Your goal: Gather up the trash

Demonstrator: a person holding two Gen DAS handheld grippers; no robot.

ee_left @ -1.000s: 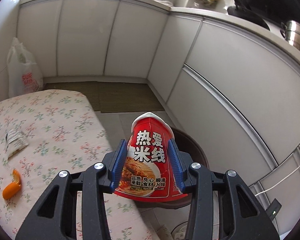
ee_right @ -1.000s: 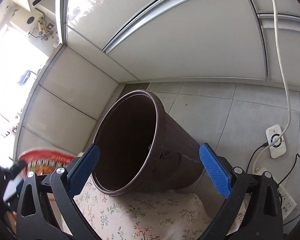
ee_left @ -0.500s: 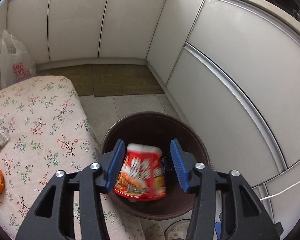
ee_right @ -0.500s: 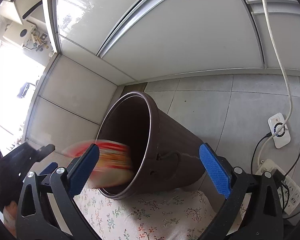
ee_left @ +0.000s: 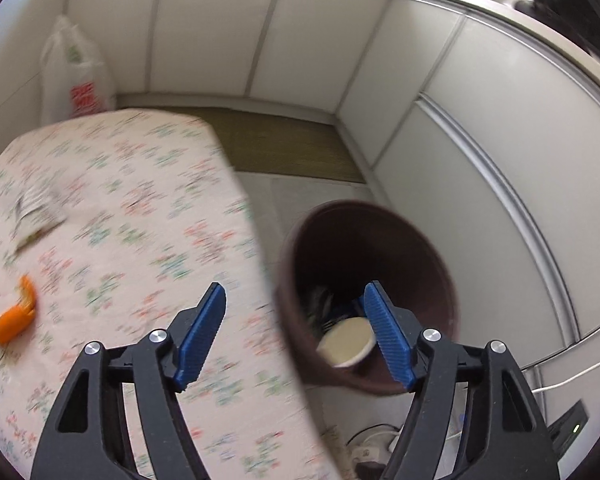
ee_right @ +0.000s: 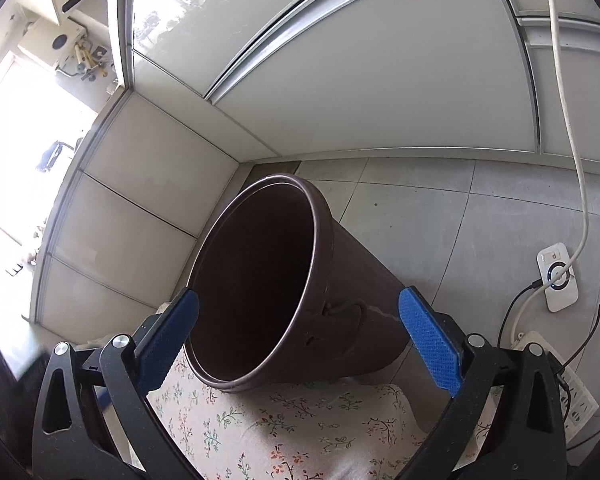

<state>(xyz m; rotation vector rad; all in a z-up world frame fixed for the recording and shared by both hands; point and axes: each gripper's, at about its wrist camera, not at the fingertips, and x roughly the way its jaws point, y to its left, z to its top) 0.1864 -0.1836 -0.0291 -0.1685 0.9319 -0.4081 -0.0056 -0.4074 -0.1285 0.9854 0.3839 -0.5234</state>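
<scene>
the left gripper's fingers have just been opening and stand apart with nothing between them. the noodle cup, clamped there a second ago, now lies deep in the brown bin, tipped so its pale round end faces up toward the mouth. the right gripper hangs spread and empty over the bin beside the floral desk, where orange peel lies.
</scene>
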